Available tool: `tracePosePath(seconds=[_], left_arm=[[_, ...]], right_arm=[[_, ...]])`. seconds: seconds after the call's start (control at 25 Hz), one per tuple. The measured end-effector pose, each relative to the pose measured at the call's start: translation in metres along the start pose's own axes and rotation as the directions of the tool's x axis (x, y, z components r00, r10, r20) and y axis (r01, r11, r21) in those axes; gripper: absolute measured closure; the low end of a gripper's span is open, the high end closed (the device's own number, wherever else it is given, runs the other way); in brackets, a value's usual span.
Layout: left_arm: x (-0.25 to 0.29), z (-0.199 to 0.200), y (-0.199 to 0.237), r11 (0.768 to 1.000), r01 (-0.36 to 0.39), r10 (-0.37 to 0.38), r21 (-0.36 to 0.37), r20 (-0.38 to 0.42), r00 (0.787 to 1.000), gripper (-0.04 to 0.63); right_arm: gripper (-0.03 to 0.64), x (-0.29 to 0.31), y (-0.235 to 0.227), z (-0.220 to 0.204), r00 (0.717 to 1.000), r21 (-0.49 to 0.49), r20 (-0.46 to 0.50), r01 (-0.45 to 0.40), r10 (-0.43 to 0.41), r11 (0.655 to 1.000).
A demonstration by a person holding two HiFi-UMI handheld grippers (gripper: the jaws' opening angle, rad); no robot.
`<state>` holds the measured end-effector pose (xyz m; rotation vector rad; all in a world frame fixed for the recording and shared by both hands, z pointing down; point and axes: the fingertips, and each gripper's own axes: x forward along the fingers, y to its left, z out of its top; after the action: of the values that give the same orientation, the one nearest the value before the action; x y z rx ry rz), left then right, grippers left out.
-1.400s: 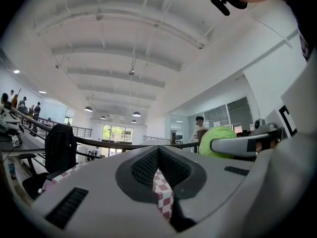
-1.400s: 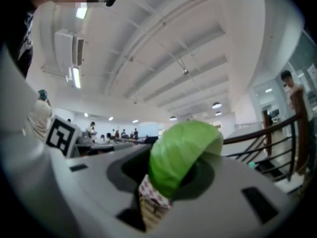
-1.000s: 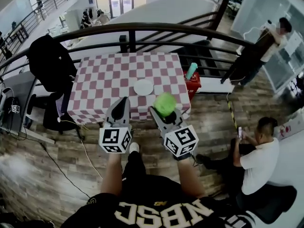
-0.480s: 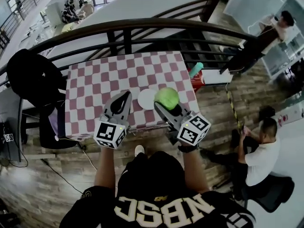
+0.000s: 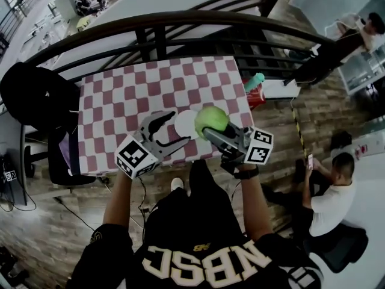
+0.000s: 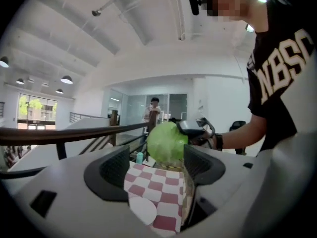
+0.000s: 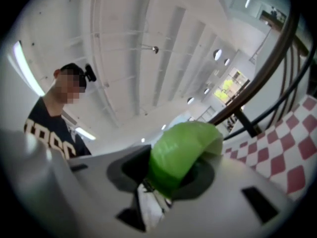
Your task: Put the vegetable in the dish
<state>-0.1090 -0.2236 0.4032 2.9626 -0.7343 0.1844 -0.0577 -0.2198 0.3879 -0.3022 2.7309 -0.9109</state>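
The round green vegetable (image 5: 211, 120) is in my right gripper (image 5: 212, 129), which is shut on it above the near right part of the red-and-white checked table (image 5: 120, 101). The white dish (image 5: 184, 124) lies on the cloth right beside and partly under the vegetable. My left gripper (image 5: 174, 129) is just left of the dish; its jaws are opening, with nothing between them. In the left gripper view the vegetable (image 6: 167, 142) hangs beyond the fingers (image 6: 106, 175), and the dish (image 6: 142, 209) lies below. In the right gripper view the vegetable (image 7: 181, 152) fills the jaws.
A dark curved railing (image 5: 180, 26) runs behind the table. A black chair with a jacket (image 5: 33, 95) stands at the left. A red basket with a teal bottle (image 5: 255, 89) sits at the table's right. A person (image 5: 328, 200) sits on the floor at the right.
My left gripper has gone from shut to open and turned toward the dish. The right gripper has carried the vegetable left, up to the dish. The table now lies closer below.
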Motion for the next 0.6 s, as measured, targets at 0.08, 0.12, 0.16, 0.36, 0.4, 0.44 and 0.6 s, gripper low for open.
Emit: tracePosePath(seconds=[0.08,0.12,0.16,0.36,0.4,0.44,0.6], left_arm=[[0.016,-0.010,-0.005,0.996,0.077,-0.073,0.052,-0.077,0.994,0.205],[0.024,-0.015,-0.006,0.991,0.108,-0.100,0.076,-0.113,0.989,0.180],[0.032,-0.019,-0.007,0.985,0.141,-0.126,0.098,-0.147,0.981,0.161],[0.067,-0.056,-0.013,0.937,0.286,-0.221,0.199,-0.295,0.930,0.094],[0.072,-0.062,-0.011,0.935,0.290,-0.220,0.205,-0.306,0.926,0.094],[0.076,-0.067,-0.009,0.933,0.292,-0.219,0.210,-0.312,0.924,0.094],[0.086,-0.087,0.002,0.929,0.308,-0.228,0.206,-0.338,0.913,0.095]], right_arm=[[0.485,0.002,-0.012,-0.006,0.996,0.059,-0.036,-0.074,0.076,0.996],[0.485,0.003,-0.017,-0.010,0.992,0.084,-0.057,-0.109,0.114,0.991],[0.484,0.006,-0.022,-0.014,0.986,0.103,-0.079,-0.141,0.149,0.985],[0.484,0.016,-0.039,-0.036,0.942,0.162,-0.184,-0.254,0.282,0.954],[0.483,0.018,-0.042,-0.043,0.930,0.172,-0.213,-0.267,0.300,0.948],[0.484,0.019,-0.044,-0.049,0.917,0.181,-0.241,-0.279,0.317,0.943],[0.484,0.022,-0.063,-0.066,0.894,0.226,-0.266,-0.306,0.361,0.925]])
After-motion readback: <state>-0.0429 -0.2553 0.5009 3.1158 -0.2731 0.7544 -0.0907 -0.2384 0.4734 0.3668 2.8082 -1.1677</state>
